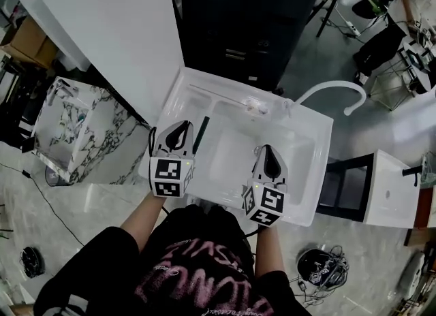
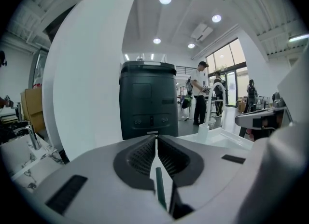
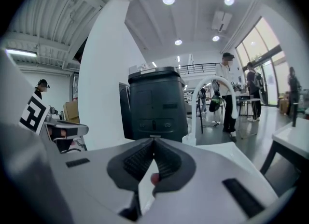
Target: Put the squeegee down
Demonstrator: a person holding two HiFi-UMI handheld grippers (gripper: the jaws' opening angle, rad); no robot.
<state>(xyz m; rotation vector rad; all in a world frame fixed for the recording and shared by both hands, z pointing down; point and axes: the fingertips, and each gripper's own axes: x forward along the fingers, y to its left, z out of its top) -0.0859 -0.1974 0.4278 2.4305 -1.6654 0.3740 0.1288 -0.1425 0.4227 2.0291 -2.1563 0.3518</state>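
Since the squeegee (image 1: 201,135) lies on the sink (image 1: 321,158) ledge just right of the left gripper (image 1: 181,127), whose jaws meet empty, placing seems done; the right gripper (image 1: 268,151) is closed too; next, both should draw back.

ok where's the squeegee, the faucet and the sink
squeegee (image 1: 201,135), head view, middle of its dark bar
faucet (image 1: 332,86), head view, top of its white arch
sink (image 1: 322,151), head view, bare right rim

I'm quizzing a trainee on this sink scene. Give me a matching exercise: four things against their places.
1 squeegee
2 faucet
3 dark cabinet
4 right gripper

a over the basin, jaws together
b beyond the sink
c sink's right rear corner
d sink's left edge

Pairs: 1-d, 2-c, 3-b, 4-a
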